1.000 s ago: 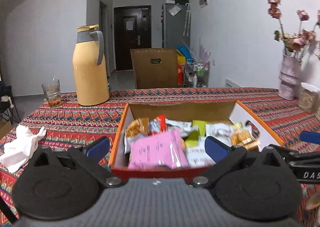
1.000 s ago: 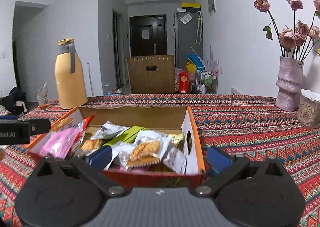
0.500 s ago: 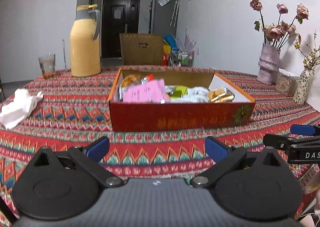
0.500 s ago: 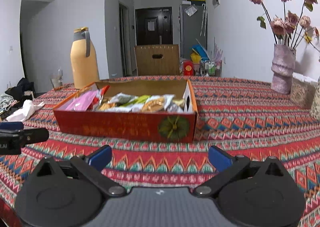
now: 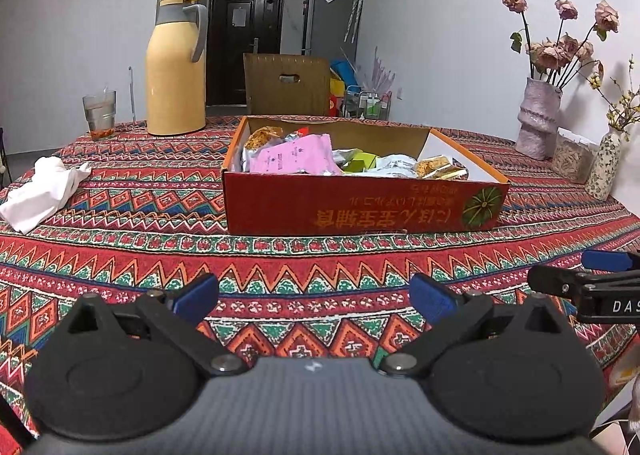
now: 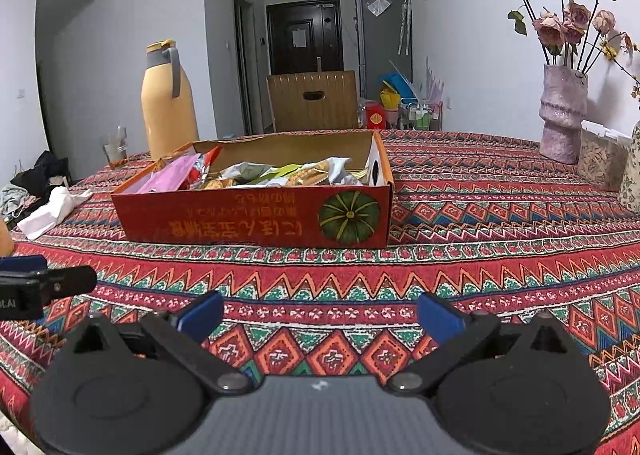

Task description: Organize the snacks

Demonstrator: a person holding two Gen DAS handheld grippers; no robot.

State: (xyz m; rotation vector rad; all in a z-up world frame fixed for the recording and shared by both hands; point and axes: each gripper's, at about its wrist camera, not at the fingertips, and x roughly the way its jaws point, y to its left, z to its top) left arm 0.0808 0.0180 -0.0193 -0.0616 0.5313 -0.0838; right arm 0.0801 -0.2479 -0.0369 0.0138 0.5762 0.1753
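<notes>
Red box: my snack box [image 5: 360, 211] sits on the surface [image 5: 160, 223] ahead of both grippers, well apart from them, its pumpkin print facing me.
Snacks: packets piled inside the box, a pink packet [image 5: 294, 159] leaning at the left end, a green one [image 5: 362, 163] near the middle, biscuit packs [image 5: 440, 169] toward the right.
Left gripper [image 5: 314, 297]: blue fingers spread wide, nothing between them, poised low over the patterned cloth.
Right gripper [image 6: 320, 313]: also spread, empty, beside my left one; I see its tip at the right edge of the left view.
Left of box: a crumpled white cloth [image 5: 40, 191], a yellow flask [image 5: 176, 71], a glass [image 5: 99, 115].
Right of box: a vase of dried roses [image 6: 562, 115], standing upright.
</notes>
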